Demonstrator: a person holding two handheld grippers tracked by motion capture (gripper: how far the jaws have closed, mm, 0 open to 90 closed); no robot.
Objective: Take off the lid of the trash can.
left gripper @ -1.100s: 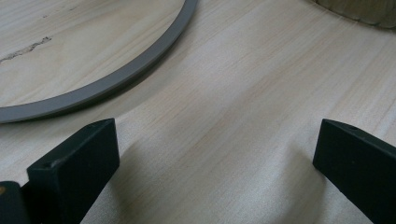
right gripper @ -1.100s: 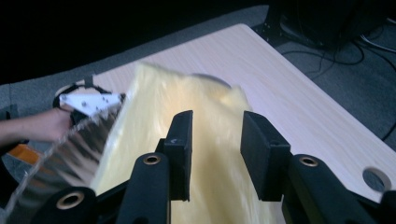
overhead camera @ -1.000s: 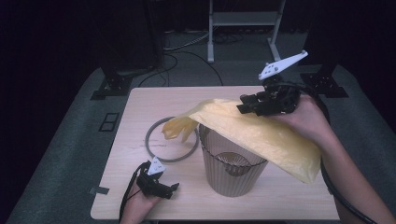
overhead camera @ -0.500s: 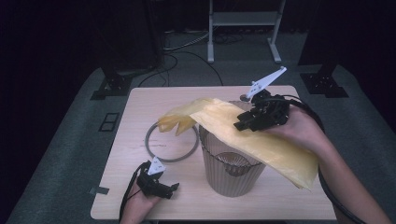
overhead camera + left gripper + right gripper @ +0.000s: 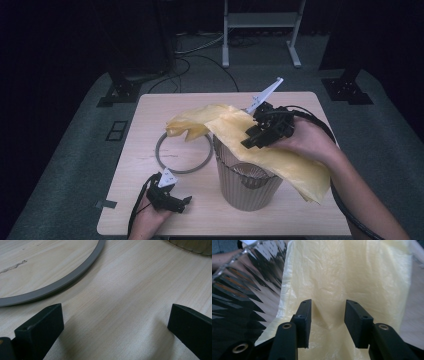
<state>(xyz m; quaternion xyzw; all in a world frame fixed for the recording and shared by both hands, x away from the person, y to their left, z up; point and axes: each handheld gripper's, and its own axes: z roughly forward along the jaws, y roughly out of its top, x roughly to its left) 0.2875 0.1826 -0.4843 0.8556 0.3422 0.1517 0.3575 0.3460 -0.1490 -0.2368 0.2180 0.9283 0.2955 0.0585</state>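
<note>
One fixed camera overhead, two riding low on the grippers.

The high view looks forward and down over the whole surface point(image 5: 150, 115) from its near edge. The left gripper view sits almost on the wood, facing the grey ring point(image 5: 60, 285) close by, which the high view also shows. The right gripper view looks from very near along its jaws onto the yellow bag point(image 5: 352, 275) and ribbed bin point(image 5: 239, 290), both shared with the high view.

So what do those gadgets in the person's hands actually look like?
Both are black hand-held tools. The left gripper and the right gripper each end in two flat, blocky black jaws with small screw holes, carry a pale three-cornered plate on top, and trail a black cable. The forearms are bare, no sleeves.
</note>
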